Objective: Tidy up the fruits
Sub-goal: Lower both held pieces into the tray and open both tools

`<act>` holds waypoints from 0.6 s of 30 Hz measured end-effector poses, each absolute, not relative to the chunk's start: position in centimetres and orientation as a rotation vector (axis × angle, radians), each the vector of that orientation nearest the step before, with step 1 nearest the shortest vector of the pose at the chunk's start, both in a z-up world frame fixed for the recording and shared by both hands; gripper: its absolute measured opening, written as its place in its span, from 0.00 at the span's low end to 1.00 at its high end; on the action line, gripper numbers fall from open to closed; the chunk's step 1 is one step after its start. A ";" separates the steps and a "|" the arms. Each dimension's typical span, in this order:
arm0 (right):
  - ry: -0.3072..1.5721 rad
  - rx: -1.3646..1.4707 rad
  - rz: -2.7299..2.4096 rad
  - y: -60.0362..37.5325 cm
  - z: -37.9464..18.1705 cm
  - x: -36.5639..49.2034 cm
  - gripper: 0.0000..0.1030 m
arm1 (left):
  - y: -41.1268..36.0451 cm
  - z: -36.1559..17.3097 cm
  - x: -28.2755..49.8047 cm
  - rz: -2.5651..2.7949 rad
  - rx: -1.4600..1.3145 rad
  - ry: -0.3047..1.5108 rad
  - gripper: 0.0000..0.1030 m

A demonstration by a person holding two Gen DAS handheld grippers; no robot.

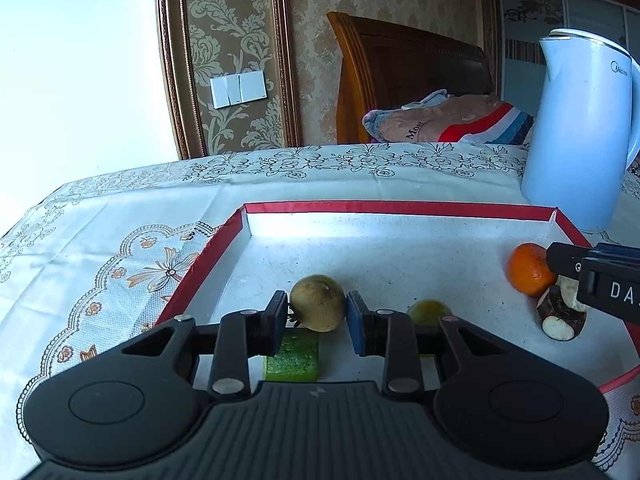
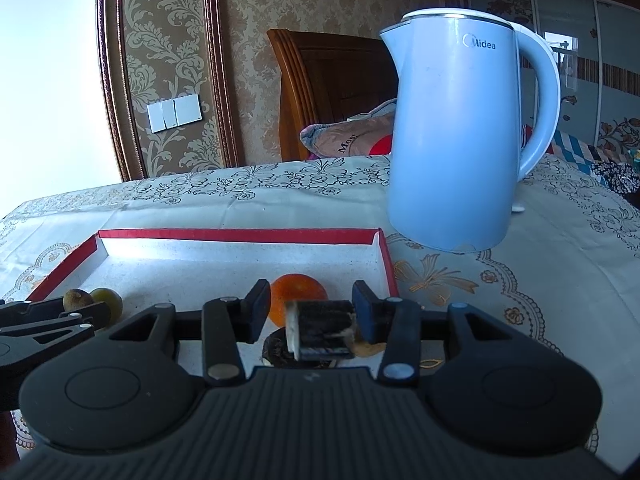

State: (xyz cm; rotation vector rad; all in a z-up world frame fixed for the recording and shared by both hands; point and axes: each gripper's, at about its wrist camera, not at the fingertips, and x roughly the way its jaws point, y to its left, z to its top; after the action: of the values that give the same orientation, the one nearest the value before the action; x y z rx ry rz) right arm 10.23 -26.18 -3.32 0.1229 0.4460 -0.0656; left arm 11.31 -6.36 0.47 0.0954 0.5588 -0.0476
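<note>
A: What have your two grippers got?

B: Your left gripper (image 1: pixel 317 312) is clamped on a brownish-green round fruit (image 1: pixel 318 302), one pad on each side of it, inside the red-rimmed tray (image 1: pixel 400 209). Your right gripper (image 2: pixel 310 312) has a dark cylindrical chunk with a pale cut end (image 2: pixel 320 334) between its fingers; it lies against the right pad, and a gap shows at the left one, so the jaws stand loose around it.

A: And just around them?

B: Under your left gripper lies a green cucumber piece (image 1: pixel 293 360). A small yellow-green fruit (image 1: pixel 429 311) sits just right of it. Behind your right gripper is an orange (image 2: pixel 298 296), and a dark round piece (image 2: pixel 280 354) rests on the tray floor below the chunk.

A: Further out?

B: The tray sits on a floral tablecloth (image 2: pixel 520 280). A light blue kettle (image 2: pixel 456 140) stands on the cloth just beyond the tray's far right corner.
</note>
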 end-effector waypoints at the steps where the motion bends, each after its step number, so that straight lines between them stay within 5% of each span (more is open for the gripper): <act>1: 0.442 0.123 -0.069 -26.2 -3.3 10.2 0.49 | -6.3 0.5 11.3 -0.045 0.095 0.559 0.31; 4: 0.433 0.129 -0.072 -26.3 -3.2 10.0 0.58 | -6.5 0.4 11.2 -0.048 0.102 0.556 0.45; 6: 0.425 0.129 -0.077 -26.3 -3.1 9.8 0.66 | -6.5 0.5 11.0 -0.049 0.100 0.543 0.65; 18: 0.387 0.171 -0.106 -27.0 -3.1 8.2 0.81 | -6.0 1.2 10.1 -0.046 0.077 0.520 0.66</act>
State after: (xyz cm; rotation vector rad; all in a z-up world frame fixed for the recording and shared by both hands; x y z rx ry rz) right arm 8.18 -27.05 -3.14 0.1707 0.3866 -0.1062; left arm 10.08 -5.98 1.19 0.0772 0.5204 -0.0457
